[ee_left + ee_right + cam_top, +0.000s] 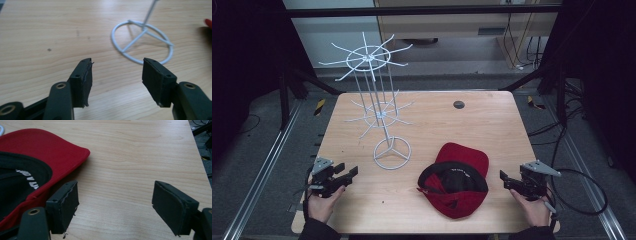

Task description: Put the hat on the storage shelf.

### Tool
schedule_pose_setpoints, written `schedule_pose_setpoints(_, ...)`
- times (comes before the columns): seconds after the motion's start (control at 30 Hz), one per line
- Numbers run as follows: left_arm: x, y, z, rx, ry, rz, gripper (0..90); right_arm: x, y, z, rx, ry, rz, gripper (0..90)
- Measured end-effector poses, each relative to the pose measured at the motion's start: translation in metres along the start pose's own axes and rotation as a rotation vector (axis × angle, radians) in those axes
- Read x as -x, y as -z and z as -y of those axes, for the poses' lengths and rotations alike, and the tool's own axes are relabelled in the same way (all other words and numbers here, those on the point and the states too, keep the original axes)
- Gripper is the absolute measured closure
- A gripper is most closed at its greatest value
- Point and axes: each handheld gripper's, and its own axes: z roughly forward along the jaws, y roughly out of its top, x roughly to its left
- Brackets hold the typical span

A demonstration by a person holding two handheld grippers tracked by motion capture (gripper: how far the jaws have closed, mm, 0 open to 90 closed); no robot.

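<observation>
A pale wood-grain counter (492, 125) stands on a dark floor and carries one white wire rack (379, 112) with two spoked tiers near its left-middle and one red baseball cap (455, 182), upside down with black lining, near the front edge. The high view shows the rack's tiers; the left gripper view catches just its ring base. The left gripper (116, 72) and right gripper (115, 203) sit at the front corners, jaws apart and empty.

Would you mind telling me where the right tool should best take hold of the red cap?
Probably the brim: a thin, flat edge the open right tool could pinch, coming in from the cap's right. The red cap lies upside down, its soft crown harder to clamp.
</observation>
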Motion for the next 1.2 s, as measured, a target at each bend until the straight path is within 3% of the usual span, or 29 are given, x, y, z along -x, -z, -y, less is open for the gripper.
schedule_pose_setpoints(0.13, 0.02, 0.001, -0.002, -0.011, -0.038, 0.042, 44.5, -0.005, 0.004, -0.004, 0.025, -0.005, -0.009, 24.9)
schedule_pose_setpoints(0.17, 0.02, 0.001, -0.002, -0.011, -0.038, 0.042, 44.8, -0.005, 0.004, -0.004, 0.025, -0.005, -0.009, 24.9)
schedule_pose_setpoints(0.27, 0.038, -0.001, -0.002, -0.019, -0.088, 0.073, 45.2, -0.013, 0.006, -0.007, 0.053, 0.014, -0.02, 30.9)
schedule_pose_setpoints(0.37, 0.046, -0.001, -0.004, -0.015, -0.101, 0.09, 45.3, -0.017, 0.007, -0.009, 0.062, 0.025, -0.034, 33.0)
schedule_pose_setpoints(0.57, 0.073, -0.004, -0.012, -0.015, -0.146, 0.154, 45.6, -0.028, 0.008, -0.016, 0.075, 0.031, -0.064, 37.7)
schedule_pose_setpoints(0.63, 0.078, -0.004, -0.015, -0.019, -0.158, 0.165, 45.4, -0.029, 0.008, -0.017, 0.071, 0.034, -0.061, 38.1)
schedule_pose_setpoints(1.0, 0.143, -0.018, -0.036, -0.026, -0.24, 0.304, 43.1, -0.032, 0.006, -0.021, 0.072, 0.047, -0.066, 40.0)
schedule_pose_setpoints(1.2, 0.171, -0.022, -0.043, -0.028, -0.289, 0.349, 42.2, -0.031, 0.007, -0.021, 0.073, 0.06, -0.069, 43.2)
